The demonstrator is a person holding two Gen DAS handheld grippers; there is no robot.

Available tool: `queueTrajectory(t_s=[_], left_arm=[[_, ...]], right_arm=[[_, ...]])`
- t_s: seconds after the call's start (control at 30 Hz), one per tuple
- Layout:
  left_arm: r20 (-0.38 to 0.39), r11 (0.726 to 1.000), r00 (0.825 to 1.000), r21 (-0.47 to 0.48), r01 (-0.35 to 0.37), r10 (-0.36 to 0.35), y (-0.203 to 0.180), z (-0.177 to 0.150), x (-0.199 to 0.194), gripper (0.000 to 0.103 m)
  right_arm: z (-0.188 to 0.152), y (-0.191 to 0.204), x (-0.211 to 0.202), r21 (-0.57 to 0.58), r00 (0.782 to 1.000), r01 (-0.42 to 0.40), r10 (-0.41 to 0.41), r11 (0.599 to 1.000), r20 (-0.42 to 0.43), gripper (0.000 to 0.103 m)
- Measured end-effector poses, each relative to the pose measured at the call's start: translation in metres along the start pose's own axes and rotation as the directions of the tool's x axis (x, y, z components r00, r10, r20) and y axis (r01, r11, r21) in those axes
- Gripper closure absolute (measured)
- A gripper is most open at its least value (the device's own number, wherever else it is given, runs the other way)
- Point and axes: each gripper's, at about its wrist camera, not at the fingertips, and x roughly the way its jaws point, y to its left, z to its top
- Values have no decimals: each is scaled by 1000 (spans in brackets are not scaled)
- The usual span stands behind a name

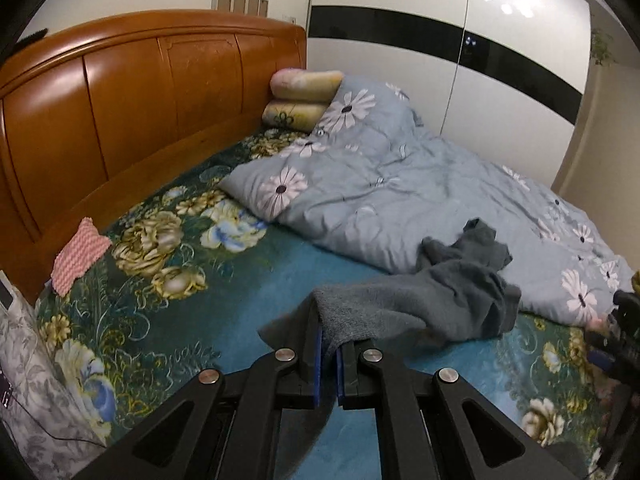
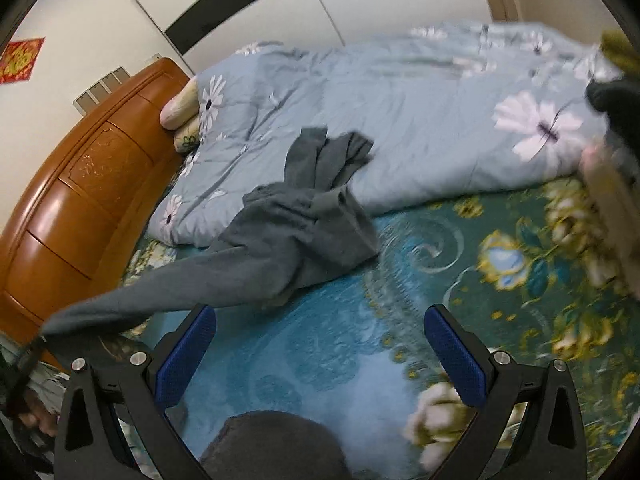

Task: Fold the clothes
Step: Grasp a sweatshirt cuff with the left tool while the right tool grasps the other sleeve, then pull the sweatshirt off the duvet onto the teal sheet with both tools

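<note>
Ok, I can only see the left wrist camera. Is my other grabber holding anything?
Observer: No. The right gripper is wide open, with only bedspread between its pads.
Operator: Is the grey thing in it?
Observer: No. The grey garment lies ahead of it, one stretched part running off to the picture's left.
Operator: Anything fun on the wall?
Observer: A red paper decoration hangs on the white wall beyond the headboard.

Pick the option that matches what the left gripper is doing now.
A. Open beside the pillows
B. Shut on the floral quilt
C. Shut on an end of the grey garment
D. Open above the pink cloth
C: the left gripper has its blue pads closed on an end of the grey garment, which trails across the bed toward the quilt.
</note>
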Motion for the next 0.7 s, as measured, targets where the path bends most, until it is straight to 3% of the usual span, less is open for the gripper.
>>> queueTrajectory(t_s=[0.1, 0.4, 0.7], left_arm=[[-19, 999, 1000, 26, -23, 23, 0, -8, 8, 98], [-118, 1000, 993, 15, -14, 16, 11, -30, 41, 96], [-199, 1000, 980, -17, -24, 21, 27, -40, 74, 95]], right_arm=[[5, -5, 26, 63, 997, -58, 61, 996, -52, 0], [44, -18, 84, 280, 984, -83, 123, 957, -129, 0], [85, -41, 153, 475, 981, -14, 103, 880, -162, 0]])
